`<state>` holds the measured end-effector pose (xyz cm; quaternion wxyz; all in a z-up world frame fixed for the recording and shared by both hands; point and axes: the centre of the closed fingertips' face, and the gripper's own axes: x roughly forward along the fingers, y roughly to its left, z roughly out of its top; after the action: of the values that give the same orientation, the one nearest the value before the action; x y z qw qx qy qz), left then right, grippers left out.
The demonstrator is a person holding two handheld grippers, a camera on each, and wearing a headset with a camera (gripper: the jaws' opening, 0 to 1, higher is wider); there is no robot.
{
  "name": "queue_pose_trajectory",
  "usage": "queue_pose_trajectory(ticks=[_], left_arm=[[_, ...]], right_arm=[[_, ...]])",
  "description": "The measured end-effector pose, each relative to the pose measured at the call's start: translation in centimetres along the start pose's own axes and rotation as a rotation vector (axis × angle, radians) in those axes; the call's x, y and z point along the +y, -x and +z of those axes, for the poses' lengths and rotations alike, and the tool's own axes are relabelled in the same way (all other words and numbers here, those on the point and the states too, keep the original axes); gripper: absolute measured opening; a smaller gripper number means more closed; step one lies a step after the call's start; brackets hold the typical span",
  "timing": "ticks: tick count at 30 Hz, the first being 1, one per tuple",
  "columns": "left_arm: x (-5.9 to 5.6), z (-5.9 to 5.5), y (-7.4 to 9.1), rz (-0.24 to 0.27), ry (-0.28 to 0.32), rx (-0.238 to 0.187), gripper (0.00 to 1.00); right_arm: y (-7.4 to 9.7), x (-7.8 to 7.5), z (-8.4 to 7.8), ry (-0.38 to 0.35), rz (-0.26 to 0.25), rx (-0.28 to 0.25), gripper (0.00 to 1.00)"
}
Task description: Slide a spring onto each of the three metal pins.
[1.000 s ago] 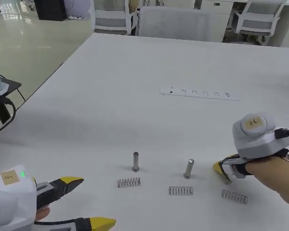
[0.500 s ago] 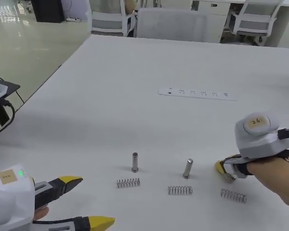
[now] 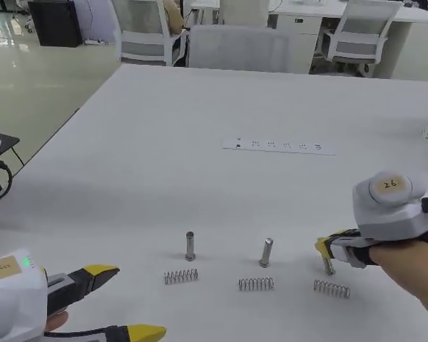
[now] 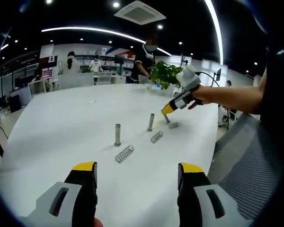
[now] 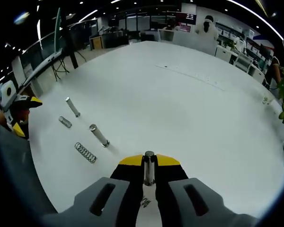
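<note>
right gripper (image 5: 149, 160) pinches the rightmost pin (image 3: 329, 266), its axis roughly upright.

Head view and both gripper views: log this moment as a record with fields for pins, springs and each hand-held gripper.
pins: left pin and middle pin stand free; right pin sits between jaws
springs: left spring, middle spring, right spring lie on the table, none on a pin
left hand-held gripper: open, empty
right hand-held gripper: shut on right pin
progress: no spring fitted
</note>
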<state>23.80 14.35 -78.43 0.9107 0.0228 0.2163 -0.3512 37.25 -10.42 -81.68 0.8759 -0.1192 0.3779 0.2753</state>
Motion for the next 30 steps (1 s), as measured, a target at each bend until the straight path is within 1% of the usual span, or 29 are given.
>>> queue_pose_trajectory(ticks=[5, 6, 9, 20, 27, 30], left_arm=[[-0.21, 0.08, 0.27, 0.000, -0.005, -0.004, 0.65], [-0.24, 0.06, 0.31, 0.000, -0.005, -0.003, 0.65], [-0.34, -0.06, 0.47, 0.002, -0.007, 0.000, 0.65], [-0.31, 0.20, 0.76, 0.007, -0.016, -0.006, 0.65], [-0.59, 0.27, 0.60, -0.001, -0.020, -0.006, 0.65], [-0.71, 0.21, 0.59, -0.004, -0.020, -0.005, 0.64]], right_arm=[[0.35, 0.31, -0.16, 0.010, -0.001, -0.016, 0.05], [0.42, 0.38, -0.02, 0.016, 0.003, -0.030, 0.05], [0.47, 0.43, 0.05, 0.013, 0.007, -0.044, 0.05], [0.71, 0.46, 0.03, 0.025, 0.012, -0.057, 0.05], [1.01, 0.35, -0.10, 0.019, 0.012, -0.072, 0.05], [1.03, 0.34, -0.09, 0.027, 0.012, -0.078, 0.05]])
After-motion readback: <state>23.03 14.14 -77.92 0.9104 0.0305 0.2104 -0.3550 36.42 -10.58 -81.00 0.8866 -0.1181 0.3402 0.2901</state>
